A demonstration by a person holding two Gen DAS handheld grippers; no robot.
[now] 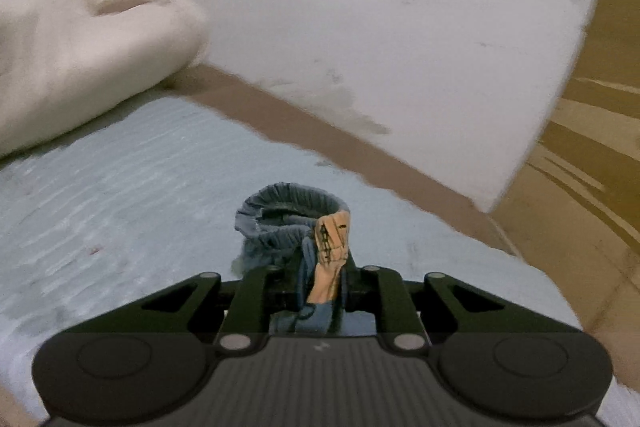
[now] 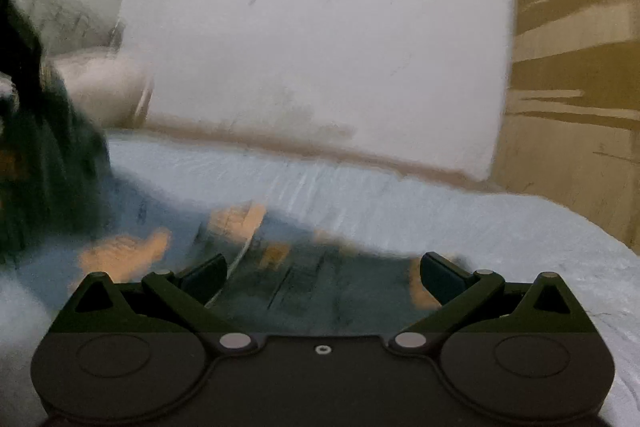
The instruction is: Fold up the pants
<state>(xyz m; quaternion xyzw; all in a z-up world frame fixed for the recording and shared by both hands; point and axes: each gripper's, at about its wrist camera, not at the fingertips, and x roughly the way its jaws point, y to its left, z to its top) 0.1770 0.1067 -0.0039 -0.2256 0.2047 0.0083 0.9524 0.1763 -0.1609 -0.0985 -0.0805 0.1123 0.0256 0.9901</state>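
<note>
In the left wrist view, our left gripper point(image 1: 308, 279) sits low in the centre of the frame with its jaws pressed together on a bunched piece of the pants point(image 1: 292, 223). They are blue with orange printed patches, and a gathered elastic band loops up just above the fingertips; whether that loop is the waistband or a cuff we cannot tell. The cloth stands crumpled and soft, so we judge it light and limp: it will sag from any single hold and give no stiffness of its own. The gathered band looks like the firmest place to grip, since thin fabric could slip out of the pads. Beneath lies a pale blue ribbed bed sheet point(image 1: 120, 195). A cream pillow point(image 1: 80, 59) fills the upper left, a white wall panel point(image 1: 380, 27) the upper middle, and brown wood panelling point(image 1: 592, 147) the right edge.

In the right wrist view, heavily blurred, our right gripper point(image 2: 322, 277) is spread wide and holds nothing. The pants point(image 2: 248, 247) lie across the lower middle of the frame, just past the open fingertips, blue with orange patches, flattened on the same bed sheet point(image 2: 480, 219). A dark shape at the left edge is too smeared to name. To fold, we would want a second hold on an edge or hem level with the first, so the soft cloth hangs evenly. The sheet is soft too and may wrinkle or drag along with the pants. The wall panel point(image 2: 320, 47) stands behind.
</note>
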